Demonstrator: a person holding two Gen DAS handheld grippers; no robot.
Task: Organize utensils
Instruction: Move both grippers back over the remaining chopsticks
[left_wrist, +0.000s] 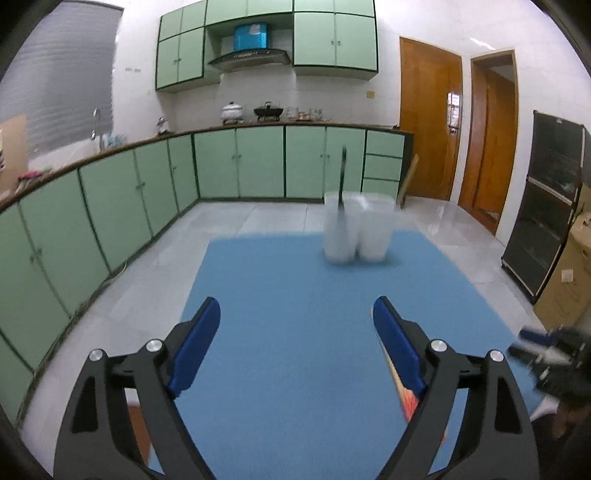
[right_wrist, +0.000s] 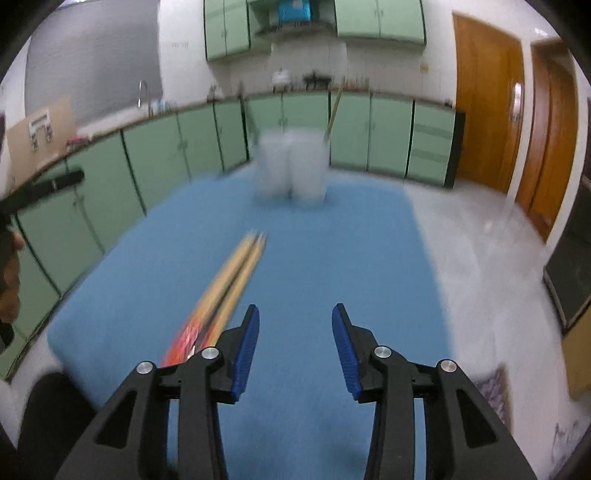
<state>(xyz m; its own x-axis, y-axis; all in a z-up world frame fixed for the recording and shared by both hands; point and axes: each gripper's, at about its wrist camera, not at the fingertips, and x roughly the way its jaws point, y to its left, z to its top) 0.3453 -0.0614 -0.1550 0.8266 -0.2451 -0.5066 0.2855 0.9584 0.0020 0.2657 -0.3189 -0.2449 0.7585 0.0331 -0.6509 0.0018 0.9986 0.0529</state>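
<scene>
A blue mat (left_wrist: 295, 332) covers the work surface and fills the lower half of both views. At its far end, at twelve to one o'clock from the left gripper (left_wrist: 296, 317), stands a pair of translucent white containers (left_wrist: 356, 229), side by side and touching; a dark-handled utensil (left_wrist: 343, 173) stands upright in the left-hand one, its lower part blurred through the wall. In the right wrist view the same containers (right_wrist: 291, 168) sit at twelve o'clock, heavily blurred, with a pale wooden stick (right_wrist: 334, 110) leaning out of the right-hand one. A pair of chopsticks (right_wrist: 231, 280) lies flat on the mat at eleven o'clock from the right gripper (right_wrist: 295, 314), light tips pointing toward the containers, red-and-orange patterned ends nearest the gripper's left finger. The left gripper's tongs are spread wide and hold nothing; its blue pads (left_wrist: 395, 343) are clear of everything. The right gripper's tongs are parted at a moderate gap, also holding nothing, with the chopsticks outside and just beside them.
</scene>
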